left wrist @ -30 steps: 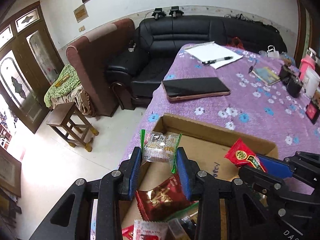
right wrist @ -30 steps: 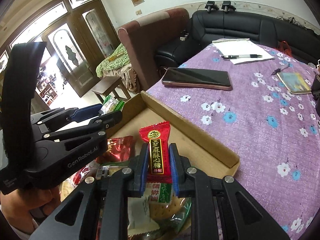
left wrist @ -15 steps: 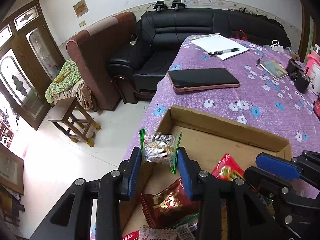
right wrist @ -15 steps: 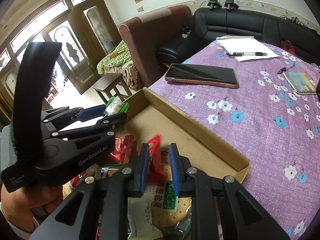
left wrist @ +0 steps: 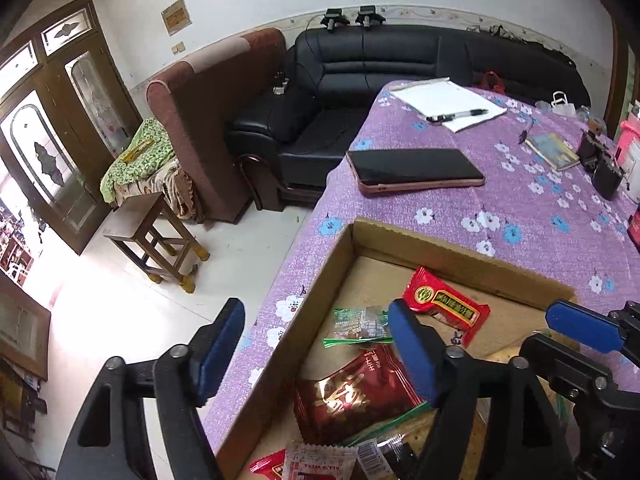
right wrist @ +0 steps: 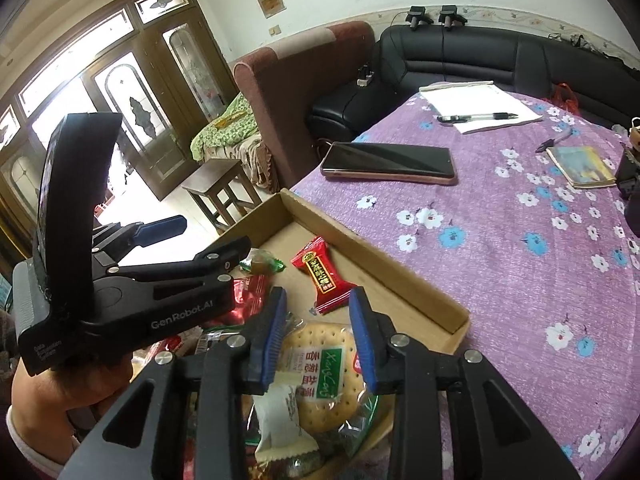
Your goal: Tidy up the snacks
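The left claw (left wrist: 316,354) is opening wide, and nothing is between its blue pads. A second ago it pinched the small clear candy with green ends (left wrist: 358,326). Now that candy lies on the floor of the flat brown cardboard box (left wrist: 460,254), just past the claw at about 12 o'clock. Below it, toward 6 o'clock, sits the shiny dark red snack packet (left wrist: 352,394).

Next, to the right, comes the bright red candy bar with the yellow label (right wrist: 320,276). The right claw (right wrist: 318,340) held it a second ago. Now the candy bar lies flat in the box at 12 o'clock from that claw, near the box's far wall. The right claw is opening too, and its pads press on nothing. Under it, at 6 o'clock, is the round cracker in a clear and green wrapper (right wrist: 320,368).

So both claws have just let go, and two snacks have landed in the clear end of the box. I think each claw can now go for another snack from the pile. The purple flowered tabletop (right wrist: 500,240) lies to the right.
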Available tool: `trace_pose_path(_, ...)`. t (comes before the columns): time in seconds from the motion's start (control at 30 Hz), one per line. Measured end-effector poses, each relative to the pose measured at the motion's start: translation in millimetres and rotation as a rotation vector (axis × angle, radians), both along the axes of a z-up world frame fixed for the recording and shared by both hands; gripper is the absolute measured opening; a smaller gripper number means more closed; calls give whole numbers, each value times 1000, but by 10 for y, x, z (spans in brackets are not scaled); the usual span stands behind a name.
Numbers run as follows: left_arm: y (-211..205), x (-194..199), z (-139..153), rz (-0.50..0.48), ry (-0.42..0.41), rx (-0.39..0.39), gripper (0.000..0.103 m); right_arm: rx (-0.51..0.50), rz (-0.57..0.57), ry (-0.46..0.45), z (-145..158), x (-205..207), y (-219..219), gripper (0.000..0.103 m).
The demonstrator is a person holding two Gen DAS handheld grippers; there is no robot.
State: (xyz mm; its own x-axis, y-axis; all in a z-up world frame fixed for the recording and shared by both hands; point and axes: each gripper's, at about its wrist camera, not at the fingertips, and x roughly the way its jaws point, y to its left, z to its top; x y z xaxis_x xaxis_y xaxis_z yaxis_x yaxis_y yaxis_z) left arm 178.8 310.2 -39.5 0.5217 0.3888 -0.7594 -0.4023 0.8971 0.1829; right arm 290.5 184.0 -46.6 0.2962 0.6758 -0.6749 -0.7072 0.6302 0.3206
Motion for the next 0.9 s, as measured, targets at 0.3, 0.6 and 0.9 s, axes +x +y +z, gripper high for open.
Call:
trace_pose_path(0.3, -94, -257, 236, -2, -75, 4, 93, 45, -22, -25, 203, -161, -229, 47)
trace_pose_path(0.6, -231, -746, 564, 27, -213, -21, 102, 95, -63, -87, 479, -480, -572, 74)
trace_pose_path(0.9, -357, -1210, 715, 44, -284, -83, 102, 134, -83, -128, 603, -894, -882, 84)
